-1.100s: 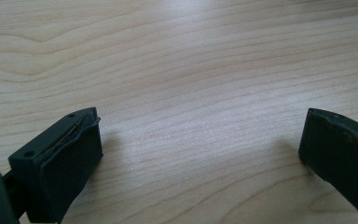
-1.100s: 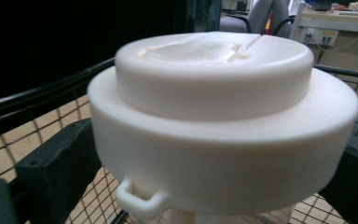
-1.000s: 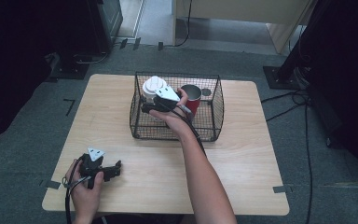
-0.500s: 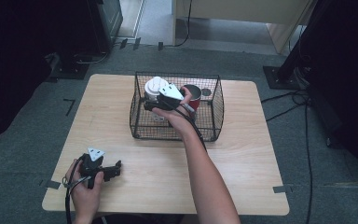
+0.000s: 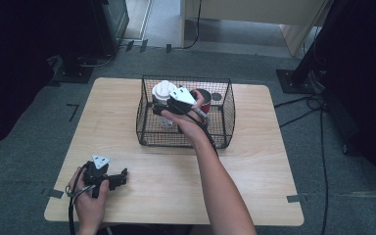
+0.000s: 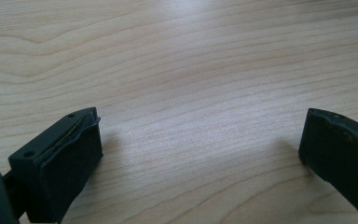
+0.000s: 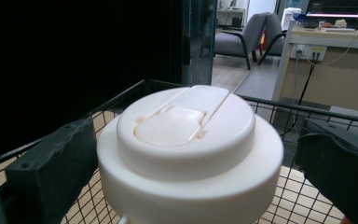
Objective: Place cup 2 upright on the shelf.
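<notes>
The high view looks forward and down from above the person's side, taking in the whole wooden table [image 5: 254,171], the wire basket [image 5: 225,122] and the floor beyond. The left gripper view sits low, very near the table top [image 6: 191,70], looking along its surface. The right gripper view looks level across the basket rim [image 7: 307,109] toward the room, with a white lid [image 7: 186,135] close before it; that lid [image 5: 163,91] also appears from above.

Right arm stretched forward, its right gripper [image 5: 164,108] held raised with jaws spread wide; the left hand [image 5: 89,200] rests low near the person, left gripper [image 5: 119,177] level, jaws parted wide too.
</notes>
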The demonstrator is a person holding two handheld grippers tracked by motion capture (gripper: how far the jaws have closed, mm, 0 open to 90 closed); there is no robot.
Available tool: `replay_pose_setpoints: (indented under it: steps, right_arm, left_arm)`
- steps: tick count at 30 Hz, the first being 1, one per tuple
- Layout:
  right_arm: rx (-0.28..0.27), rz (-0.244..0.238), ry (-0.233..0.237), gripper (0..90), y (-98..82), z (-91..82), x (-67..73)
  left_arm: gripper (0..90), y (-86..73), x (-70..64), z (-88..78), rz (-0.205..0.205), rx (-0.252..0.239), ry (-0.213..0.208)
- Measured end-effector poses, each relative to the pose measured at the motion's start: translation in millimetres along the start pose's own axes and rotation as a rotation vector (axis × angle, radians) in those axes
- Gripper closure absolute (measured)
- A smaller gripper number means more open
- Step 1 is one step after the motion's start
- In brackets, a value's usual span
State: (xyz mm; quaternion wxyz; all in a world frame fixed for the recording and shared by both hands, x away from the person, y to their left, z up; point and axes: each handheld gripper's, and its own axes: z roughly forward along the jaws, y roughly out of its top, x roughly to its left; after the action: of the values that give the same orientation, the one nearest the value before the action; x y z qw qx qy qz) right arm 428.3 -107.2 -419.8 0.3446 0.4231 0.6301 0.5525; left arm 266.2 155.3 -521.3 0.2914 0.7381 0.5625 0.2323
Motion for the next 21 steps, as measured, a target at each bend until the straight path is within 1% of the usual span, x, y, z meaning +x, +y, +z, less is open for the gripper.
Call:
replay_pose_setpoints:
  steps: [1,6,10,16,19,21]
  right_arm:
    - [-0.003,0.008,-0.001,0.0,1.1,-1.3,-0.3]
    - [-0.024,0.007,0.003,0.0,8.5,-8.9,-0.6]
    - [-0.043,0.023,0.002,0.0,17.2,-17.3,-2.5]
    - [-0.05,0.015,0.013,0.0,24.4,-32.2,-5.3]
    - [-0.053,0.0,0.013,0.0,26.2,-39.2,-6.6]
    - [-0.049,0.004,0.007,0.0,26.3,-45.9,-8.3]
  left_arm:
    - [0.0,0.0,0.0,0.0,0.0,0.0,-0.001]
    - [0.0,0.0,0.0,0.0,0.0,0.0,0.0]
    - [0.0,0.0,0.0,0.0,0.0,0.0,0.0]
    - [0.0,0.0,0.2,-0.1,0.002,0.001,0.001]
    - [0.0,0.0,0.1,0.0,0.001,0.0,0.0]
    - [0.0,0.0,0.1,0.0,0.001,0.0,0.0]
